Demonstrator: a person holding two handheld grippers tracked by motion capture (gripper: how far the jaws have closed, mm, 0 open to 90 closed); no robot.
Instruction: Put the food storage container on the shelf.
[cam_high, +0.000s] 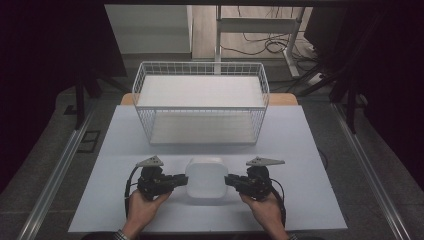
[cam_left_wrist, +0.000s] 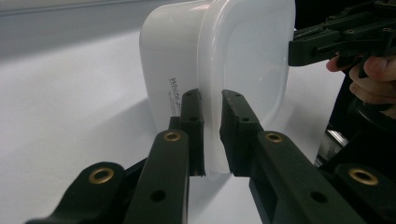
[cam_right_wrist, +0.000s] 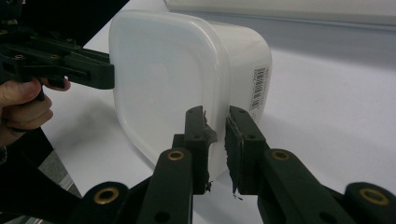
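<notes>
From the high view we've got a white tub (cam_high: 206, 177) sitting on the white table (cam_high: 300, 150), near the front edge, right between our two hands. The left gripper (cam_high: 183, 180) comes in at the tub's left side and the right gripper (cam_high: 229, 181) at its right side, both touching it. Farther back on the table there's a white wire basket (cam_high: 200, 102), well apart from the tub.

In the left gripper view, our left gripper (cam_left_wrist: 212, 135) has its jaws nearly closed, with the tub's (cam_left_wrist: 224, 60) lid rim pinched in the narrow gap between them. Some printed text runs down the tub's side wall, too small for us to read fully. The right gripper (cam_left_wrist: 299, 51) shows at the upper right, its tip at the tub's far edge, with fingers (cam_left_wrist: 373, 70) wrapped round its handle.

In the right gripper view, same deal mirrored: our right gripper (cam_right_wrist: 215, 140) is clamped down to a slim gap on the tub's (cam_right_wrist: 177, 70) rim. The pads look a bit frayed. There's a barcode sticker (cam_right_wrist: 259, 88) on the tub's side. The left gripper (cam_right_wrist: 105, 72) reaches the tub's opposite edge at the left, held by a hand (cam_right_wrist: 21, 107).
</notes>
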